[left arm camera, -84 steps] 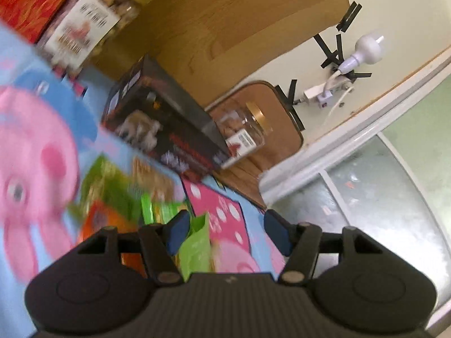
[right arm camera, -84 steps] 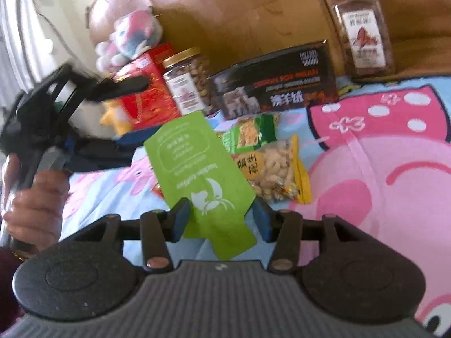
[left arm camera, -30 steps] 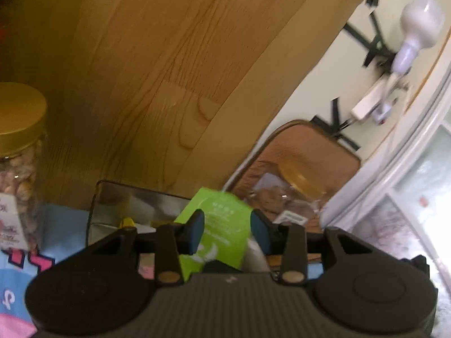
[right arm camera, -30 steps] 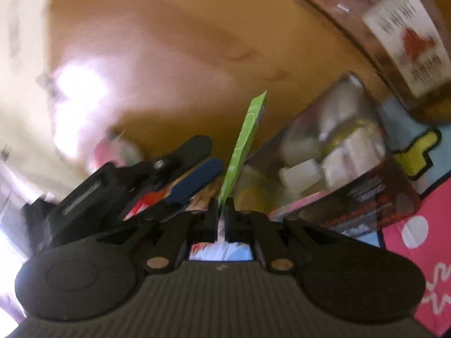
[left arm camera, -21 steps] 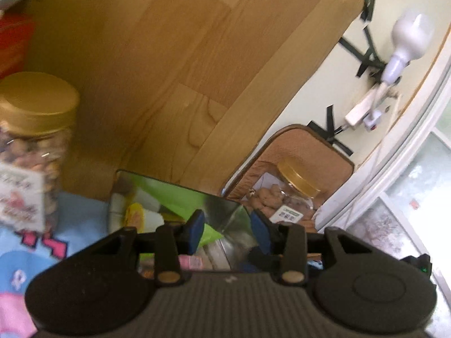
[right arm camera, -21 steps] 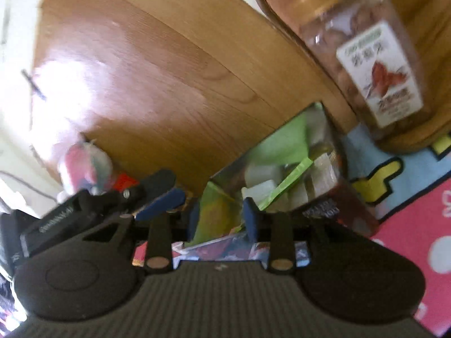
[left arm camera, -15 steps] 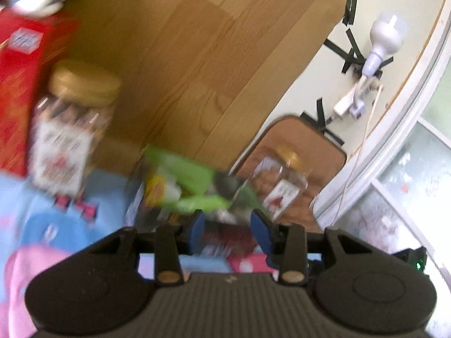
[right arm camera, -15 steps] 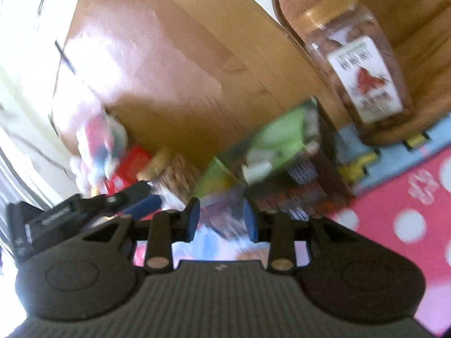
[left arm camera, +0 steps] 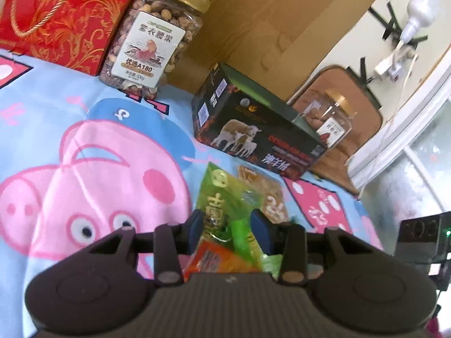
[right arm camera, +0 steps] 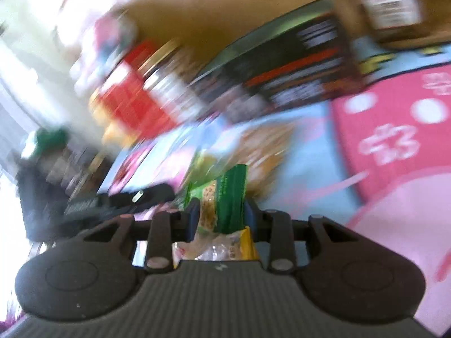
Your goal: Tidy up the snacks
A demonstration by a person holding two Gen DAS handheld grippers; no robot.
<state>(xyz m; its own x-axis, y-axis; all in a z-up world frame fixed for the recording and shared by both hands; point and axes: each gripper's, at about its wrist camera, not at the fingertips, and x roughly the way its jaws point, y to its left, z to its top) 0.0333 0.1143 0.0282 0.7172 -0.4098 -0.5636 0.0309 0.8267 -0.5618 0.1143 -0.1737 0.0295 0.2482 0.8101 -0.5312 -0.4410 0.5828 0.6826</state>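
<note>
Several snack packets lie on the cartoon blanket: a green packet over a peanut packet, with an orange one nearer. My left gripper hovers low over them, jaws apart, the green packet showing in the gap. The right wrist view is blurred. My right gripper also stands with its pads apart, framing a green packet above a yellow one. Behind them sits the black box with the sheep picture.
A nut jar and a red gift bag stand at the back left against the wooden board. A second jar stands right of the box. The other gripper's body shows at the right edge.
The right gripper let go of the light green sachet at the black box and its jaws came apart. Both grippers then drew back and down toward the packets on the blanket.
</note>
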